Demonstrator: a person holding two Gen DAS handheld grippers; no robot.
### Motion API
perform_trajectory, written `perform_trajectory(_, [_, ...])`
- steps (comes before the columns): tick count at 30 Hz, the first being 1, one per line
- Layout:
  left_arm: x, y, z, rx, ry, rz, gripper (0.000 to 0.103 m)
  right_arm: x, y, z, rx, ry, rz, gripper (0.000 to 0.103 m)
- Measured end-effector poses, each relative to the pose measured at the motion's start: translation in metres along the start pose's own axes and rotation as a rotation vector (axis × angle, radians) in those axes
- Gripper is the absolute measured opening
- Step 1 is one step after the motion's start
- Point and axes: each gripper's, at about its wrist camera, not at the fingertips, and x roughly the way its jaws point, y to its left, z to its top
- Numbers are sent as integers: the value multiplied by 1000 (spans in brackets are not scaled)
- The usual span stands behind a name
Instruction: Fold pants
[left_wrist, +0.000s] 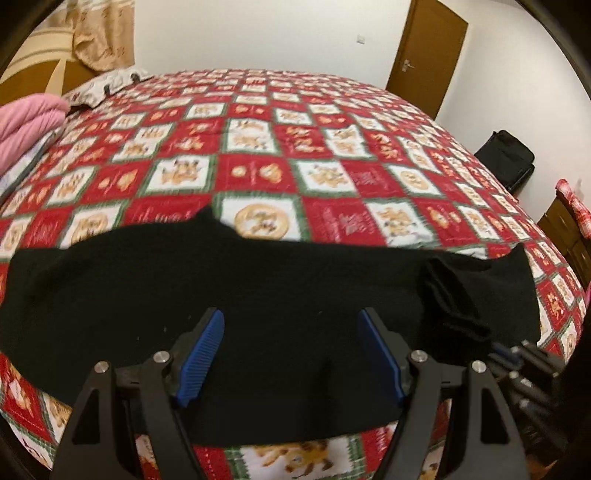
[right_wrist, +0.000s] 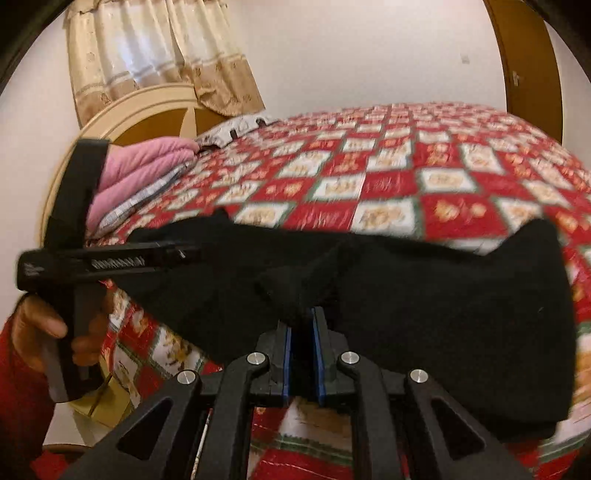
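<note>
Black pants (left_wrist: 258, 288) lie stretched sideways across the near edge of the bed, which has a red patchwork quilt (left_wrist: 266, 147). My left gripper (left_wrist: 291, 315) hovers over their middle, blue pads wide open with nothing between them. At the right, my right gripper (left_wrist: 506, 350) pinches a raised fold of the cloth. In the right wrist view, that right gripper (right_wrist: 301, 317) is shut on a bunched ridge of the pants (right_wrist: 443, 302). My left gripper (right_wrist: 181, 254) shows side-on at the left, held by a hand (right_wrist: 40, 321) with a red sleeve.
Folded pink bedding (left_wrist: 26, 125) and a patterned pillow (left_wrist: 107, 83) lie by the headboard (right_wrist: 140, 107) at the far left. A brown door (left_wrist: 424, 55) and a black bag (left_wrist: 509, 158) on the floor stand beyond the bed's right side. Curtains (right_wrist: 155, 51) hang behind.
</note>
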Motion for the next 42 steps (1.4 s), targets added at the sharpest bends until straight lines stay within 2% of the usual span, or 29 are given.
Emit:
perform_trajectory(3, [3, 2, -1, 1, 7, -1, 78, 16, -4, -7, 16, 64, 7, 17])
perform_trajectory(5, [5, 0, 0, 1, 5, -16, 78, 11, -2, -7, 20, 66, 42, 34])
perform_trajectory(6, [5, -1, 0, 3, 5, -21, 78, 10, -2, -6, 25, 82, 78, 52])
perform_trajectory(7, [5, -3, 0, 9, 7, -30, 78, 6, -2, -3, 39, 95, 126, 64])
perform_trajectory(9, [5, -9, 1, 30, 4, -42, 78, -6, 1, 0, 52, 83, 177, 68])
perform_trajectory(13, [3, -24, 6, 72, -2, -69, 78, -49, -9, 14, 115, 64, 384, 68])
perform_trajectory(14, [3, -30, 9, 89, -4, -82, 78, -65, -19, 18, 143, 28, 406, 68])
perform_trajectory(15, [3, -35, 10, 103, -6, -87, 78, -79, -30, 24, 164, -18, 394, 68])
perform_trajectory(17, [6, -49, 14, 134, -8, -97, 78, -111, -72, 35, 249, -124, 231, 68])
perform_trajectory(18, [10, -57, 17, 142, -3, -117, 78, -121, -100, 39, 319, -148, 121, 68])
perform_trajectory(19, [13, -63, 19, 144, 5, -138, 78, -126, -125, 40, 386, -154, 48, 68])
perform_trajectory(20, [18, -72, 22, 148, 20, -168, 78, -126, -146, 39, 449, -154, 11, 68])
perform_trajectory(22, [25, -85, 23, 164, 37, -204, 78, -115, -178, 37, 526, -120, 26, 68])
perform_trajectory(25, [34, -106, 22, 186, 64, -200, 78, -79, -198, 33, 603, -36, 160, 68])
perform_trajectory(26, [34, -110, 21, 187, 60, -187, 78, -70, -198, 33, 603, -10, 177, 66])
perform_trajectory(28, [34, -119, 19, 192, 27, -141, 78, -49, -195, 36, 576, 59, 116, 12])
perform_trajectory(29, [36, -123, 16, 200, 15, -101, 78, -39, -195, 37, 568, 97, 56, 12])
perform_trajectory(32, [53, -129, 3, 203, 32, 33, 81, -30, -195, 39, 574, 102, -83, 12])
perform_trajectory(33, [53, -126, 0, 183, 10, 29, 84, -28, -193, 40, 554, 103, -116, 12])
perform_trajectory(34, [51, -123, -3, 142, -11, 38, 87, -22, -185, 41, 481, 104, -175, 12])
perform_trajectory(36, [51, -115, -5, 75, -22, 40, 91, -18, -175, 44, 390, 74, -233, 14])
perform_trajectory(38, [51, -114, -6, 73, -34, 33, 91, -16, -178, 46, 388, 45, -208, 19])
perform_trajectory(40, [47, -110, -5, 85, -34, 19, 91, -26, -192, 46, 459, 17, -114, 20])
perform_trajectory(41, [46, -107, -4, 72, -35, 12, 91, -37, -201, 46, 512, -17, -63, 20])
perform_trajectory(42, [41, -102, -2, 49, -42, 3, 91, -54, -203, 43, 539, -68, -52, 20])
